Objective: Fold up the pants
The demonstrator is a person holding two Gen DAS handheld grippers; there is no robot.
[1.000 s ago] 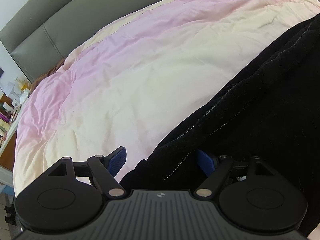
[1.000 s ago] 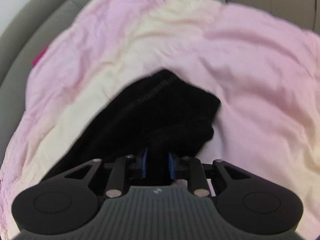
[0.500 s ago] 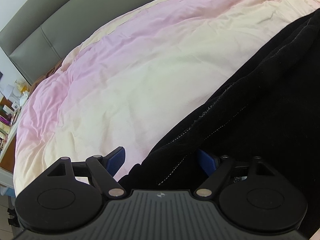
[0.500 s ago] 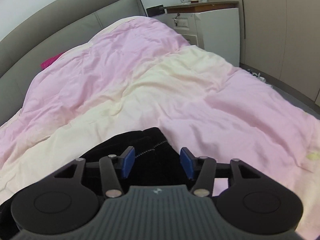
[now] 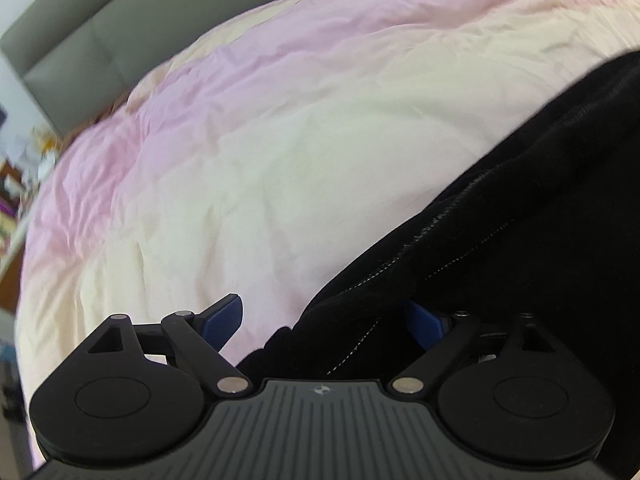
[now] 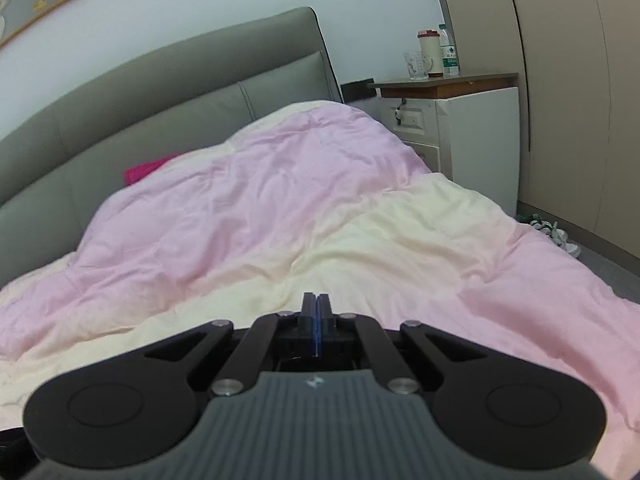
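While the black pants (image 5: pixel 532 216) are lying across the pink and cream duvet (image 5: pixel 248 152) at my right, my left gripper (image 5: pixel 324 320) is gaping wide, their near edge bunching between its blue pads (image 5: pixel 222 316). My right gripper (image 6: pixel 316 312) is pinching closed on nothing, pointing over the duvet toward the grey headboard (image 6: pixel 160 112) and white nightstand (image 6: pixel 460 120).

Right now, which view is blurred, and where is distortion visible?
Left wrist view: motion blur smears the headboard and clutter at left; the black pants hold little detail. Right wrist view: sharper, but fisheye bends the wardrobe lines.
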